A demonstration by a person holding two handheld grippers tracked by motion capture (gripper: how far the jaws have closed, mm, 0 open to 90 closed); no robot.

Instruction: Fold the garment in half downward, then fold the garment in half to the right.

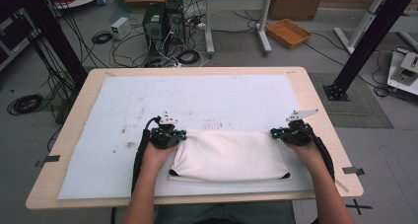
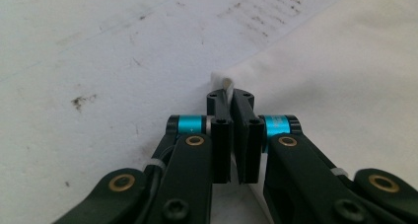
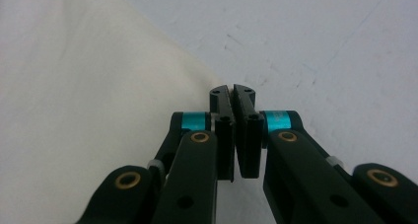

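Observation:
A white cloth (image 1: 229,156) lies folded into a wide rectangle on the white mat (image 1: 197,95), near the table's front edge. My left gripper (image 1: 178,135) is at the cloth's far left corner. In the left gripper view, that gripper (image 2: 230,93) is shut, with a tab of the cloth (image 2: 345,86) pinched between its jaws. My right gripper (image 1: 275,133) is at the far right corner. In the right gripper view, the right gripper (image 3: 231,92) has its jaws pressed together where the cloth (image 3: 74,86) edge meets them.
The mat is stained with dark smudges (image 1: 129,145) left of the cloth. The wooden table (image 1: 74,130) shows around the mat. Beyond the table, on the floor, are cables, computer towers (image 1: 162,19) and an orange basket (image 1: 288,32).

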